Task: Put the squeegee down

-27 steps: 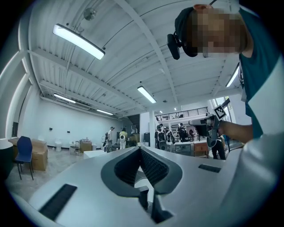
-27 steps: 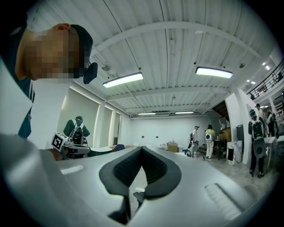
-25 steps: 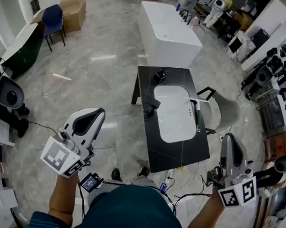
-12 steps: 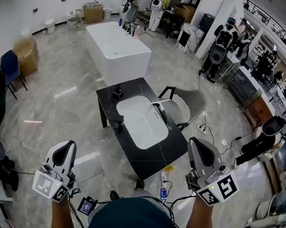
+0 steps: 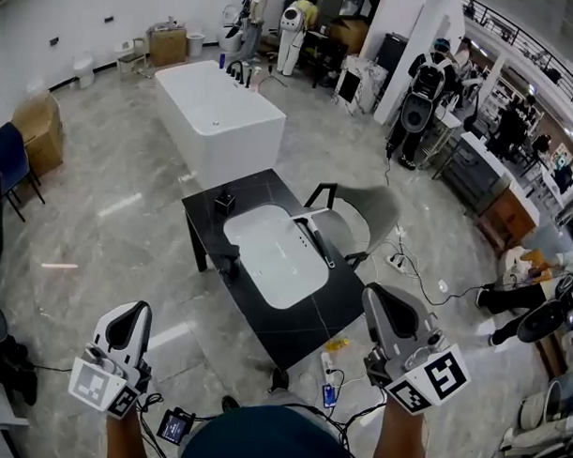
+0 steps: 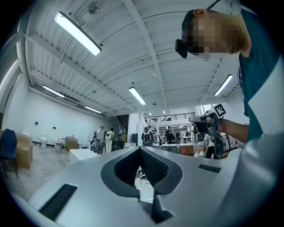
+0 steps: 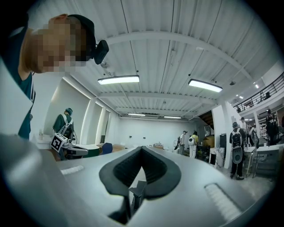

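Note:
The squeegee (image 5: 317, 238), white with a dark blade, lies on the black table (image 5: 307, 318) along the right rim of the white basin (image 5: 272, 251). Neither gripper touches it. In the head view both grippers are held low and near me, well short of the table. My left gripper (image 5: 134, 312) is at the lower left, and in the left gripper view its jaws (image 6: 141, 149) meet at the tip with nothing between them. My right gripper (image 5: 379, 296) is at the lower right, and its jaws (image 7: 142, 149) are likewise shut and empty.
A black faucet (image 5: 231, 261) and a small black object (image 5: 225, 200) stand on the table. A grey chair (image 5: 367, 212) sits at its right side and a white bathtub (image 5: 215, 113) beyond it. Cables and a power strip (image 5: 330, 370) lie on the floor near my feet.
The head view has swung, so the table now sits farther off and more to the left. Both grippers stay shut and empty, and the right one has shifted left. The squeegee has not moved.

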Demonstrator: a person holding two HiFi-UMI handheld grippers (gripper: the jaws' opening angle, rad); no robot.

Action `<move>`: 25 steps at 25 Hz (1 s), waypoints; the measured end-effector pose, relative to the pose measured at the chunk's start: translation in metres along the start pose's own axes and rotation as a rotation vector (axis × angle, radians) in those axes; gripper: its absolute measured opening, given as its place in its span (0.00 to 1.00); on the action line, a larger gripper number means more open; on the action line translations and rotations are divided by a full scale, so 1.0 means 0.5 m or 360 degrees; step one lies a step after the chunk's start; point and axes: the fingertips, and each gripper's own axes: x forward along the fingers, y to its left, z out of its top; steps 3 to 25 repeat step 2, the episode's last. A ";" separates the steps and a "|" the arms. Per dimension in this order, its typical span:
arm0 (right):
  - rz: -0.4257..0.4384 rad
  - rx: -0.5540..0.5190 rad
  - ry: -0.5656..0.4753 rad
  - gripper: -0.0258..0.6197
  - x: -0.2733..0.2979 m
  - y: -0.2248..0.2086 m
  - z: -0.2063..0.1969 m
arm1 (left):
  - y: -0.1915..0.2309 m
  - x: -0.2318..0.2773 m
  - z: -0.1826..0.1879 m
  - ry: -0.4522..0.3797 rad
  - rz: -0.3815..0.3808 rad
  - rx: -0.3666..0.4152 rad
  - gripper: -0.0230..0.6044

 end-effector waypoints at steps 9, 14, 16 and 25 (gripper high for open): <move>0.0001 0.0002 0.0002 0.05 0.008 0.005 -0.001 | 0.008 -0.003 -0.001 0.0001 -0.0001 -0.0002 0.05; 0.0001 0.0002 0.0002 0.05 0.008 0.005 -0.001 | 0.008 -0.003 -0.001 0.0001 -0.0001 -0.0002 0.05; 0.0001 0.0002 0.0002 0.05 0.008 0.005 -0.001 | 0.008 -0.003 -0.001 0.0001 -0.0001 -0.0002 0.05; 0.0001 0.0002 0.0002 0.05 0.008 0.005 -0.001 | 0.008 -0.003 -0.001 0.0001 -0.0001 -0.0002 0.05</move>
